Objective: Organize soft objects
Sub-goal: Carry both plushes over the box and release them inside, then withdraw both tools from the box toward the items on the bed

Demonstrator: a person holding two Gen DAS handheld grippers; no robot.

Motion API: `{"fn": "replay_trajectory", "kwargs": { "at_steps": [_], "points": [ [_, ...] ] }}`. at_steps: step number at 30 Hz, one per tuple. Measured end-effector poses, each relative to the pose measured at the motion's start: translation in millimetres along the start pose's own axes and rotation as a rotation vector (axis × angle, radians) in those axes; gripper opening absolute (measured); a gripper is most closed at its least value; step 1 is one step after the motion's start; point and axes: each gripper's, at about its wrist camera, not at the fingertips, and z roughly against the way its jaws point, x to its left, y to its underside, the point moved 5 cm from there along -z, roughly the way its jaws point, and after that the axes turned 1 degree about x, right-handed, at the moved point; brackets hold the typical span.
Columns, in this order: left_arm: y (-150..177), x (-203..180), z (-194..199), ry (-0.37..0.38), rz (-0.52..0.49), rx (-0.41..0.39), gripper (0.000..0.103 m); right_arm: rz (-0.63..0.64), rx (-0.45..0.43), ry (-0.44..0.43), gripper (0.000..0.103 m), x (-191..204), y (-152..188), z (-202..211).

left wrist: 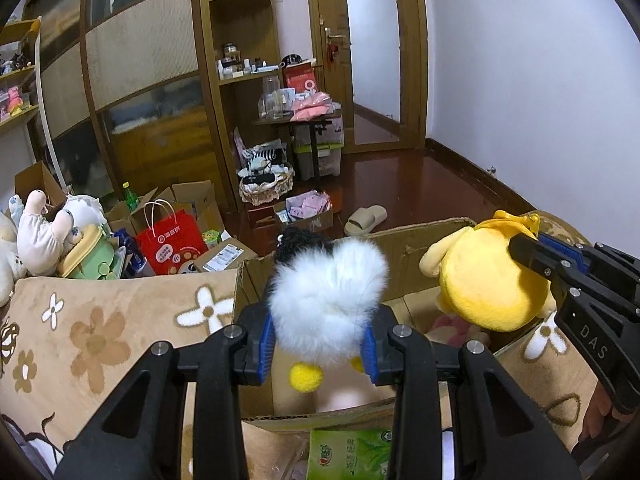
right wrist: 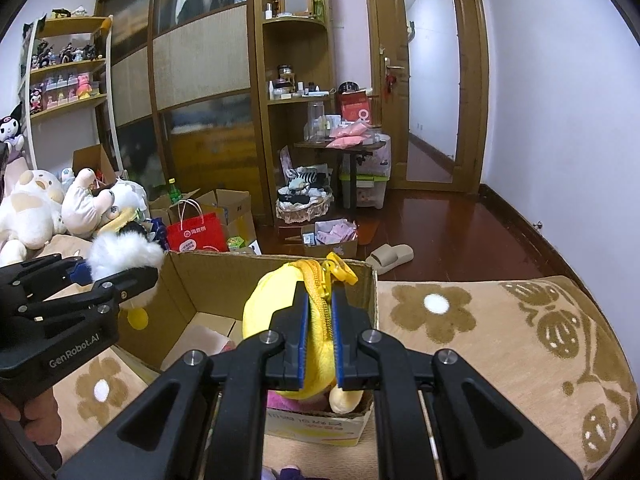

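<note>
- Cardboard box (left wrist: 404, 248) sits open straight ahead of both grippers, low centre of each wrist view, on a beige flowered blanket (left wrist: 100, 328); a pink soft item lies on its floor.
- Left gripper (left wrist: 320, 344) is clamped on a white fluffy plush toy (left wrist: 332, 292), blue pads pressing into the fur from both sides. The toy hangs over the box's near-left part, its yellow feet dangling into the opening.
- Right gripper (right wrist: 320, 332) is pinched narrow on the zippered edge of a yellow plush pouch (right wrist: 272, 304); the zipper seam runs lengthwise between the jaws, away from the camera, and the round body hangs below.
- In the left wrist view the pouch sits at the right of frame, above the box's far-right corner.
- Both grippers tilt forward and down, each load already over the opening, so the drop looks to be straight down for either hand.
- Left looks slightly deeper in; judging by that, its toy seems the readier one to let go.
- Piled plush animals (right wrist: 52, 208) wait at mid left of the right wrist view, probably next in line.
</note>
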Motion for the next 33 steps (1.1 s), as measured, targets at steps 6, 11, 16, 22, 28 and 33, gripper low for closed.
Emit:
{"fn": "replay_trajectory", "kwargs": {
  "at_steps": [6,11,16,22,28,33],
  "points": [
    [4,1,-7,0.012,0.014,0.034,0.035,-0.033,0.027,-0.029,0.012,-3,6,-5],
    [7,4,-14,0.023,0.035,0.065,0.035,-0.086,0.056,-0.079,0.015,-9,12,-10],
    [11,7,-17,0.013,0.041,0.08,0.037,-0.102,0.074,-0.093,0.015,-11,15,-14],
    [12,11,-13,0.0,0.046,0.074,0.056,-0.097,0.093,-0.096,0.017,-11,20,-15],
    [14,15,-5,-0.002,0.075,0.099,0.068,-0.102,0.09,-0.097,0.042,-11,23,-2],
    [14,19,11,-0.014,0.075,0.098,0.084,-0.1,0.082,-0.084,0.065,-12,22,12]
  ]
}}
